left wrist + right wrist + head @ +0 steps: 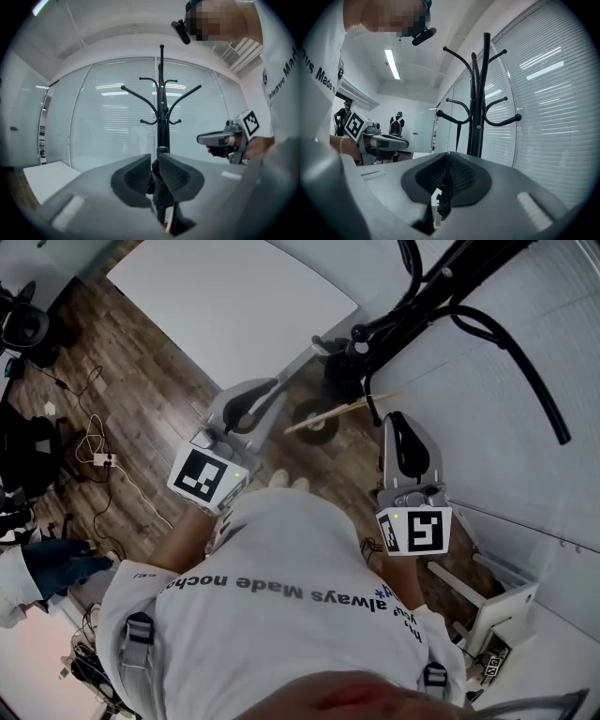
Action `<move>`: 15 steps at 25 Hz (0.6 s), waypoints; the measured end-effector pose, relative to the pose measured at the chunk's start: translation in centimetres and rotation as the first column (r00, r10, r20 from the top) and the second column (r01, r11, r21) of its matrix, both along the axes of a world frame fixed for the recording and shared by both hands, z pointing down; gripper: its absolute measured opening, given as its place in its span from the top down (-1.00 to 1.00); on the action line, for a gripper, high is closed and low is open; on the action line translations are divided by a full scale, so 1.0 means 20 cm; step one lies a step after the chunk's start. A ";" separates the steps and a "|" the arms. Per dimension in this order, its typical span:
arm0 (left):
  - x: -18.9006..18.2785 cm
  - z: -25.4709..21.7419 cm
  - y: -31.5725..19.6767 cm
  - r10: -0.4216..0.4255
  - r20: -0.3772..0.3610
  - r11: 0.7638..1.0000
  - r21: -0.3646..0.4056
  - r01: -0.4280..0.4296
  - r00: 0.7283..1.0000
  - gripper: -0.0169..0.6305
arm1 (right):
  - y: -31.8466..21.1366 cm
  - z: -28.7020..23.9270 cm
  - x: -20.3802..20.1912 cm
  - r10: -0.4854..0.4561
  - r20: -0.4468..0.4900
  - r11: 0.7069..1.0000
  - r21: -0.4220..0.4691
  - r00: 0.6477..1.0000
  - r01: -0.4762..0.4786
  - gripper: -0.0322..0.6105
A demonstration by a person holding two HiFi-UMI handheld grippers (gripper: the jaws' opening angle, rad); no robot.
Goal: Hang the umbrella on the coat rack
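Observation:
The black coat rack (441, 277) stands ahead of both grippers, its curved arms (161, 108) spreading before the glass wall (480, 93). My left gripper (305, 357) points level at it, shut on a dark bunch of the umbrella (157, 185). A dark shaft and a tan wooden piece (169, 222) hang under the jaws. A thin wooden stick of the umbrella (342, 411) shows low between the grippers. My right gripper (389, 418) is shut too, with a dark jagged piece that looks like part of the umbrella (440, 204) caught at the jaws' lower end. Most of the umbrella is hidden.
A white table (234, 306) stands left of the rack. Cables and a power strip (94, 451) lie on the wooden floor at the left, near an office chair (23, 324). Blinds behind glass (553, 93) close off the right. Two people (396, 124) stand far back.

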State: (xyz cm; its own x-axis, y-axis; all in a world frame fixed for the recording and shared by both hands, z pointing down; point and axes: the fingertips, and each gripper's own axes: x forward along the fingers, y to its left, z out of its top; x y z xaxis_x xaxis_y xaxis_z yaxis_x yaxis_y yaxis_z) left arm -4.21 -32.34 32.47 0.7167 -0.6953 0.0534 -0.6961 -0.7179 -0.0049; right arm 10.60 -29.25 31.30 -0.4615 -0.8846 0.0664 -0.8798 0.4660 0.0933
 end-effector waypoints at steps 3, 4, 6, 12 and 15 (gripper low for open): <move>0.00 -0.01 0.01 0.000 -0.006 1.000 0.001 0.000 1.000 0.77 | 0.02 0.01 0.00 -0.001 -0.011 1.000 -0.008 1.000 0.000 0.84; 0.00 -0.01 0.02 0.003 -0.006 1.000 0.001 -0.003 1.000 0.77 | 0.03 0.01 -0.01 0.000 -0.014 1.000 -0.010 1.000 0.000 0.84; 0.01 0.00 0.03 0.015 -0.008 1.000 -0.006 -0.015 1.000 0.77 | 0.03 0.01 -0.01 0.003 -0.015 1.000 -0.009 1.000 -0.003 0.84; 0.05 0.04 0.06 0.053 -0.007 0.998 -0.029 -0.054 0.999 0.75 | 0.06 0.00 -0.02 0.007 -0.011 1.000 -0.005 1.000 -0.007 0.86; 0.06 0.05 0.06 0.059 -0.002 0.998 -0.032 -0.059 0.998 0.74 | 0.06 0.00 -0.01 0.013 -0.009 1.000 -0.006 1.000 -0.013 0.86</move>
State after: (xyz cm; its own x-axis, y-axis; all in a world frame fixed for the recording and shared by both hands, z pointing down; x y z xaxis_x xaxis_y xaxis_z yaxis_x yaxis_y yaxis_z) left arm -3.02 -31.20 33.38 0.7567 -0.6495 0.0740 -0.6523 -0.7577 0.0197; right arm 10.41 -28.07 31.40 -0.4493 -0.8901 0.0762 -0.8850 0.4551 0.0982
